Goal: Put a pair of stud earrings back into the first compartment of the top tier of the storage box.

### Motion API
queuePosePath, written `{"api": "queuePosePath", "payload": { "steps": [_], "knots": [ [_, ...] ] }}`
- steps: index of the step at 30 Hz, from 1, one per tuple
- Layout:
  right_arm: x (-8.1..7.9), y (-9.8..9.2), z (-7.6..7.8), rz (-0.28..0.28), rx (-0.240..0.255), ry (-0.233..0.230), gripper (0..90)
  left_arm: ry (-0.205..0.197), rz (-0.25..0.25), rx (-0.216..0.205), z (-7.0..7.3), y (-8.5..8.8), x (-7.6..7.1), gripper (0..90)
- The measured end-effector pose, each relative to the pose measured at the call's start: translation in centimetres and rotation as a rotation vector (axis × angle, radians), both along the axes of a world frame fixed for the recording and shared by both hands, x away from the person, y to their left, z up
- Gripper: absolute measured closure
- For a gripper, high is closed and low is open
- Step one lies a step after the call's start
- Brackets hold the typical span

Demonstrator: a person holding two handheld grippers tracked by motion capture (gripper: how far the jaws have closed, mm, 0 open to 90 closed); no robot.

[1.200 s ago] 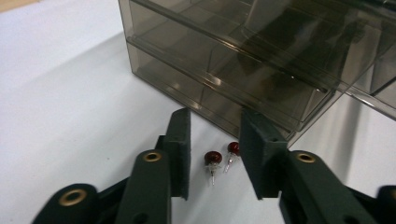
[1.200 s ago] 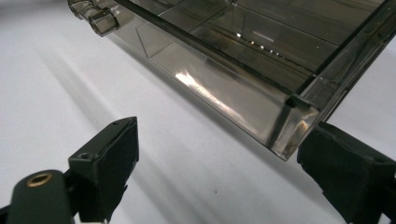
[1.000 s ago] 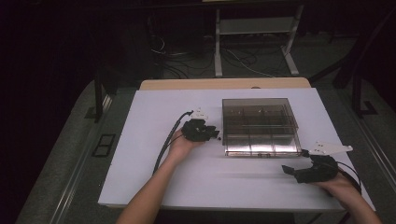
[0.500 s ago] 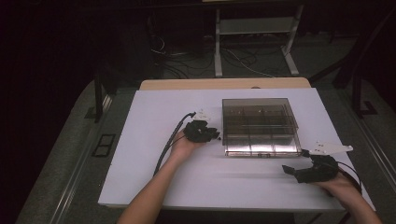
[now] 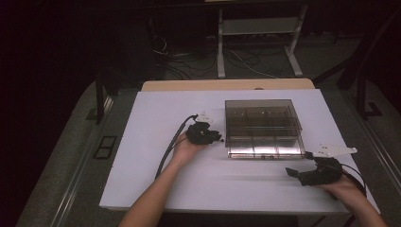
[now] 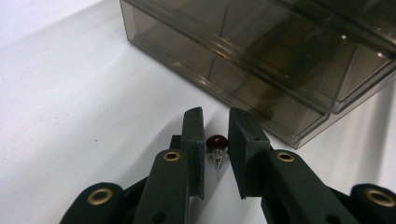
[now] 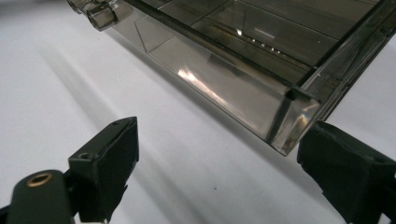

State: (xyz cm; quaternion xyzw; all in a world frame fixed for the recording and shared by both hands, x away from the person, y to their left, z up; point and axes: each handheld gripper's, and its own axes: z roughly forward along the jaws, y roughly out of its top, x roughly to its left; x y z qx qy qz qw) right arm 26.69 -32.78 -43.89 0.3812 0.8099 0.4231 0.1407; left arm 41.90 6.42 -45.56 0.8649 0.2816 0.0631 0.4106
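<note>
A small dark red bead on a thin metal pin (image 6: 217, 143) lies on the white table beside the smoky clear plastic compartment box (image 6: 280, 56). My left gripper (image 6: 216, 116) is shut on the bead, its pads pressing it from both sides. From above, the left gripper (image 5: 215, 137) sits just left of the box (image 5: 262, 127). My right gripper (image 5: 297, 164) rests near the box's front right corner, open, with nothing between its jaws. In the right gripper view the box's corner (image 7: 289, 116) stands close to the far jaw of the right gripper (image 7: 222, 133).
The white table (image 5: 156, 123) has bare room left of the box and along its front edge. The left gripper's black cable (image 5: 168, 151) trails back beside the forearm. A white frame (image 5: 257, 33) and floor cables stand beyond the table.
</note>
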Motion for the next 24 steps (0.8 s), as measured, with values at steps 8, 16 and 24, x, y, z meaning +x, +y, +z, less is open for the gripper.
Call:
{"api": "queuePosePath", "payload": {
  "steps": [8, 16, 24],
  "knots": [
    [-0.01, 0.0, 0.01, 0.004, -0.001, -0.001, 12.2, -0.008, 0.01, 0.007, -0.03, -0.1, -0.14, 77.8],
    [-0.02, 0.03, 0.0, 0.003, -0.001, 0.002, 12.1, -0.013, 0.011, 0.027, 0.06, -0.15, -0.2, 79.2],
    [-0.03, 0.05, 0.01, 0.003, -0.002, 0.004, 12.1, -0.005, -0.001, 0.017, 0.11, 0.08, -0.08, 79.2]
  ]
}}
